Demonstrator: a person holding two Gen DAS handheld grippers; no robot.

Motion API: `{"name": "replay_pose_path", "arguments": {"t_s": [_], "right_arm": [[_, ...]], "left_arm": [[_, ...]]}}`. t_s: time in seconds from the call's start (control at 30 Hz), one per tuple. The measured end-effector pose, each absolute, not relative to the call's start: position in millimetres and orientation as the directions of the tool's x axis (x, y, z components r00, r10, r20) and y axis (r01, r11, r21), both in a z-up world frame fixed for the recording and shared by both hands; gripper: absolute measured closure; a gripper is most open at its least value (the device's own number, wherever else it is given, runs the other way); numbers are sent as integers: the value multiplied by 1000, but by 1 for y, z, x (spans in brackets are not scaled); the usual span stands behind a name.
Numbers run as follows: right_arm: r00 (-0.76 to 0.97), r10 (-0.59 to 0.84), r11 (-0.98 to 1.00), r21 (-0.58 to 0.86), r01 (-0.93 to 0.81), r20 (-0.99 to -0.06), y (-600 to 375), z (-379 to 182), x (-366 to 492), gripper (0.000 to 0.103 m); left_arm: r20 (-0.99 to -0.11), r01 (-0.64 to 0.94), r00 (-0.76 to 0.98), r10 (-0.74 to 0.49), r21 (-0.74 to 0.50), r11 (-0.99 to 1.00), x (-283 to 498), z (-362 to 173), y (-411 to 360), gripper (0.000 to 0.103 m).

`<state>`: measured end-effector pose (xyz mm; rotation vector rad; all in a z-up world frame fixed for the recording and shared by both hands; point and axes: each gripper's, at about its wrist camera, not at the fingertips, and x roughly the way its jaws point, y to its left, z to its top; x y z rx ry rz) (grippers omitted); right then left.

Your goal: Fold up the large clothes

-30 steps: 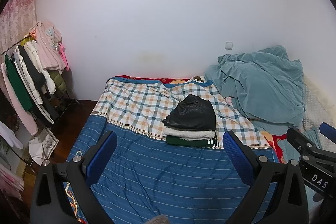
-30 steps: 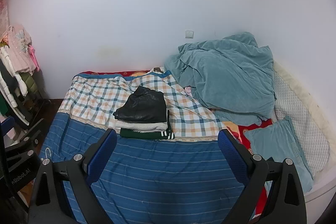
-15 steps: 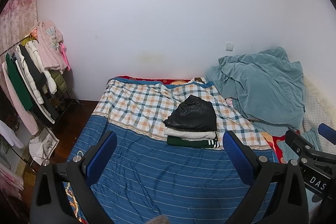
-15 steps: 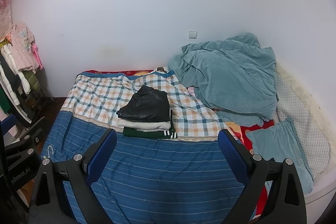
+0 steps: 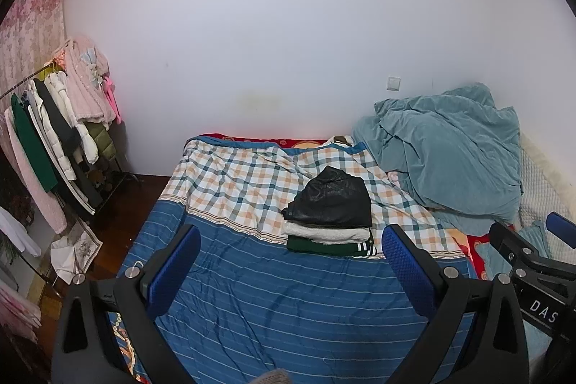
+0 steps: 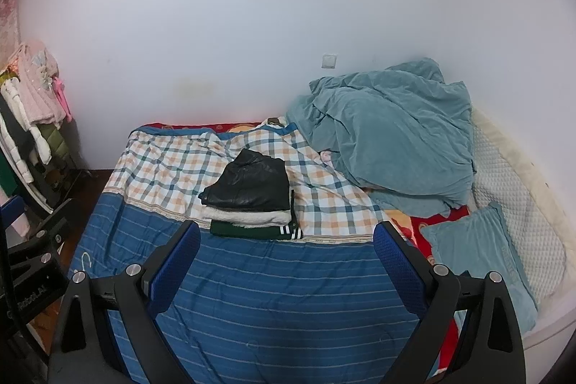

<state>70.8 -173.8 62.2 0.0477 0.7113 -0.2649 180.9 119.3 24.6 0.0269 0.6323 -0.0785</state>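
Observation:
A stack of three folded clothes lies in the middle of the bed: a black leather jacket [image 5: 333, 202] [image 6: 252, 184] on top, a white fleece garment [image 5: 327, 233] [image 6: 248, 217] under it, and a dark green garment with white stripes [image 5: 329, 247] [image 6: 252, 231] at the bottom. My left gripper [image 5: 291, 267] is open and empty, held above the blue striped sheet in front of the stack. My right gripper [image 6: 287, 261] is open and empty, also in front of the stack.
The bed has a blue striped sheet [image 5: 273, 305] and a plaid sheet [image 5: 237, 182]. A crumpled teal blanket [image 6: 388, 139] and a teal pillow [image 6: 478, 261] lie at the right. A clothes rack [image 5: 54, 139] stands at the left. The right gripper's body [image 5: 532, 269] shows at the left view's right edge.
Both grippers have shifted slightly, so the bed and stack sit a little lower and further right in view. Both stay open and empty.

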Motion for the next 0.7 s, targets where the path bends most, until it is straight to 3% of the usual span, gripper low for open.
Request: {"name": "replay_pose_path", "arguments": {"t_s": [0.7], "right_arm": [[737, -235, 960, -33, 278, -633, -175, 68, 56, 4]], "left_arm": [[-580, 74, 813, -51, 16, 997, 179, 33, 124, 0]]}}
